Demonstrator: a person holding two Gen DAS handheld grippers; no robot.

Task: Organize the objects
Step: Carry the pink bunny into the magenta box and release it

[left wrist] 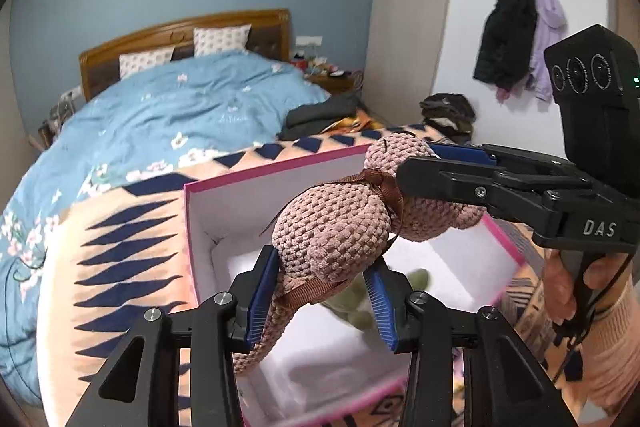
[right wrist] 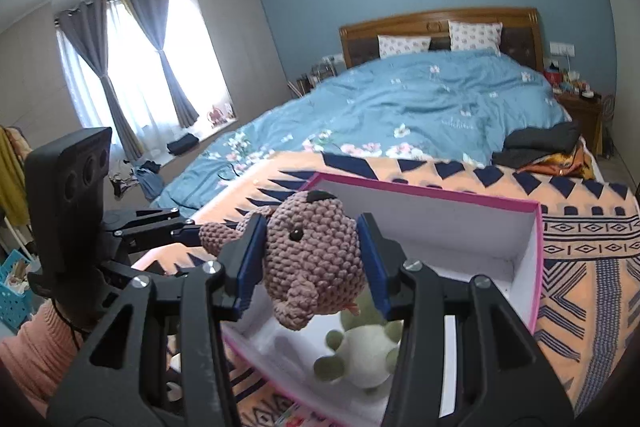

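A pink-brown crocheted plush animal (left wrist: 332,227) with a brown ribbon hangs above an open pink-rimmed white box (left wrist: 192,211) on the patterned blanket. My left gripper (left wrist: 320,287) is shut on the plush's body. My right gripper (right wrist: 312,259) is shut on its head (right wrist: 316,251); it shows in the left wrist view (left wrist: 448,163) reaching in from the right. The left gripper shows in the right wrist view (right wrist: 188,227) at the left. A green and white plush (right wrist: 360,347) lies inside the box (right wrist: 536,267), under the held plush.
The box sits on an orange and navy patterned blanket (right wrist: 580,287) at the foot of a bed with a blue duvet (right wrist: 420,107). Folded dark clothes (right wrist: 540,143) lie on the bed's right side. Coats hang on the wall (left wrist: 516,39).
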